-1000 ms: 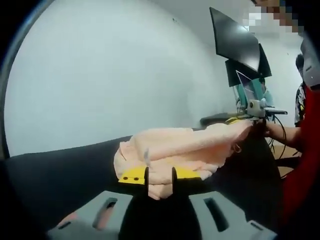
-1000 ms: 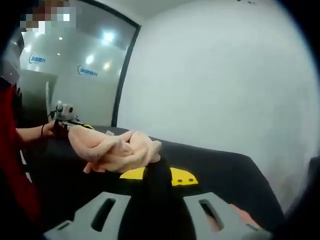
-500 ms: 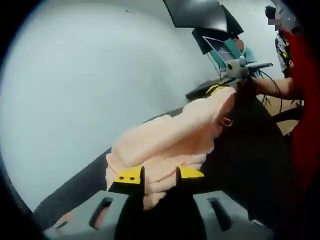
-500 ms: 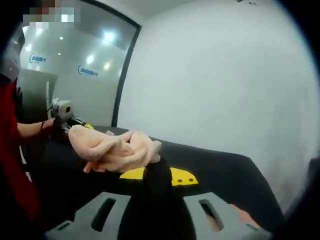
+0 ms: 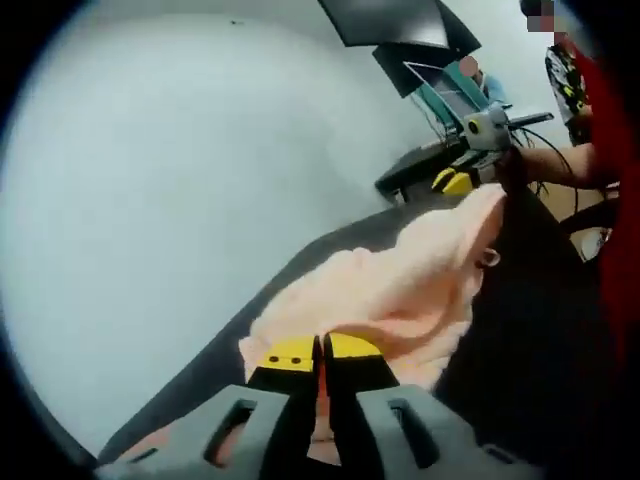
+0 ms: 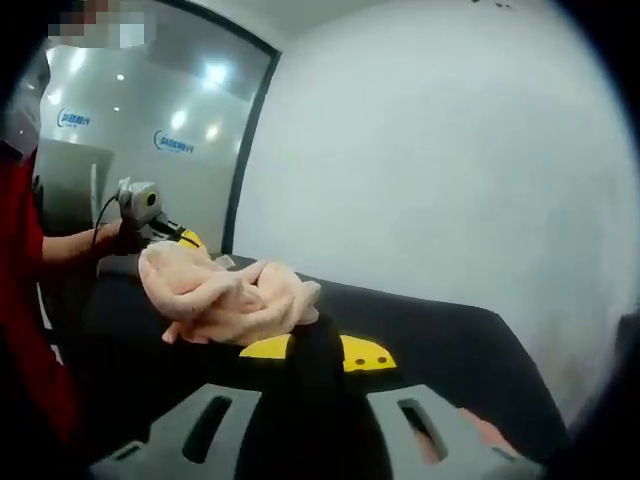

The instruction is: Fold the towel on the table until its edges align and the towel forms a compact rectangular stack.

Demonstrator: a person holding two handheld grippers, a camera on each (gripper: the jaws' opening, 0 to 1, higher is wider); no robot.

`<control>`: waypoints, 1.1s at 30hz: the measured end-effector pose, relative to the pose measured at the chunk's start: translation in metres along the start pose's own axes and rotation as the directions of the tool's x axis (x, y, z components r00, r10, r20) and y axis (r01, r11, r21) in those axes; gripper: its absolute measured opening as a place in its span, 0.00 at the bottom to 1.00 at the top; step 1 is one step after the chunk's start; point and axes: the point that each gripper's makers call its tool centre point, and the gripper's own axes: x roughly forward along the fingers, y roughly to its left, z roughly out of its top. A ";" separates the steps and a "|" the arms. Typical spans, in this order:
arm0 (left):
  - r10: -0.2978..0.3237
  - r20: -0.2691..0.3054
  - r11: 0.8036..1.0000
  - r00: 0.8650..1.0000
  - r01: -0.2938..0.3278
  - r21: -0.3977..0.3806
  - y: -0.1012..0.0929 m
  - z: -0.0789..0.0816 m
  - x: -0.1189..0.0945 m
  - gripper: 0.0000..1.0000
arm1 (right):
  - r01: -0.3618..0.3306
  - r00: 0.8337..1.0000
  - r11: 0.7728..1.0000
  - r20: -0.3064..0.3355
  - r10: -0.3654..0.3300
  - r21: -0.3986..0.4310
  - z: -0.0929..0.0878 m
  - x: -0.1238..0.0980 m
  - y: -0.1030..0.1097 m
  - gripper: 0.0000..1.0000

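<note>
While bunched on the black worktop (image 6: 430, 330): peach towel (image 5: 400, 290), opposite ends pinched by left tool (image 5: 320, 352) and right tool (image 6: 315, 350), presumably for drawing edges together.

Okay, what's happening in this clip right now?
A person is folding a peach towel on a black table with hand-held tongs. The left tongs are shut on one towel edge; the right tongs are shut on another. The towel is bunched and raised between them, not yet a neat stack.
</note>
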 end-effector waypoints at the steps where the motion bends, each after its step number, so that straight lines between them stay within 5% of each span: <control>1: 0.017 0.027 1.000 1.000 -0.017 0.008 0.008 0.011 0.001 0.02 | 0.001 1.000 1.000 0.000 -0.001 0.000 0.000 0.000 0.000 0.14; 5: 0.134 0.068 0.988 0.989 -0.138 0.062 0.044 0.048 -0.007 0.00 | 0.006 1.000 1.000 -0.012 -0.006 -0.003 -0.002 0.000 0.000 0.14; 8: 0.296 0.058 0.952 0.953 -0.299 0.062 0.082 0.067 -0.024 0.00 | 0.008 1.000 1.000 -0.023 -0.008 -0.002 -0.004 0.001 -0.001 0.14; 10: 0.329 0.108 0.940 0.938 -0.336 0.056 0.089 0.080 -0.037 0.00 | 0.009 0.999 1.000 -0.039 -0.009 -0.003 -0.007 0.002 -0.001 0.14; 14: 0.369 0.128 0.929 0.921 -0.371 -0.007 0.099 0.078 -0.054 0.00 | 0.010 0.998 1.000 -0.066 -0.010 -0.003 -0.012 0.001 -0.002 0.14; 18: 0.455 0.083 0.881 0.887 -0.462 0.101 0.112 0.077 -0.071 0.00 | 0.010 0.997 1.000 -0.071 -0.010 -0.010 -0.012 0.001 -0.003 0.14; 20: 0.465 0.071 0.874 0.882 -0.471 0.119 0.116 0.082 -0.076 0.00 | 0.013 0.997 1.000 -0.073 -0.013 -0.003 -0.012 0.001 -0.005 0.14; 23: 0.555 0.024 0.822 0.832 -0.553 0.136 0.142 0.091 -0.090 0.00 | 0.015 0.997 1.000 -0.069 -0.014 0.010 -0.011 0.000 -0.006 0.14; 25: 0.559 0.023 0.806 0.829 -0.550 0.218 0.151 0.109 -0.096 0.00 | 0.012 0.997 1.000 -0.074 -0.011 0.013 -0.011 0.000 -0.006 0.14; 27: 0.581 0.105 0.755 0.807 -0.583 0.300 0.159 0.140 -0.107 0.00 | 0.011 0.997 1.000 -0.079 -0.009 0.019 -0.012 0.001 -0.007 0.14; 31: 0.672 0.135 0.609 0.728 -0.647 0.459 0.177 0.175 -0.134 0.00 | 0.007 0.996 1.000 -0.090 -0.007 0.010 -0.013 0.001 -0.006 0.14; 33: 0.693 0.148 0.581 0.706 -0.667 0.466 0.186 0.185 -0.148 0.00 | 0.002 0.996 1.000 -0.087 -0.002 0.008 -0.012 0.001 -0.005 0.15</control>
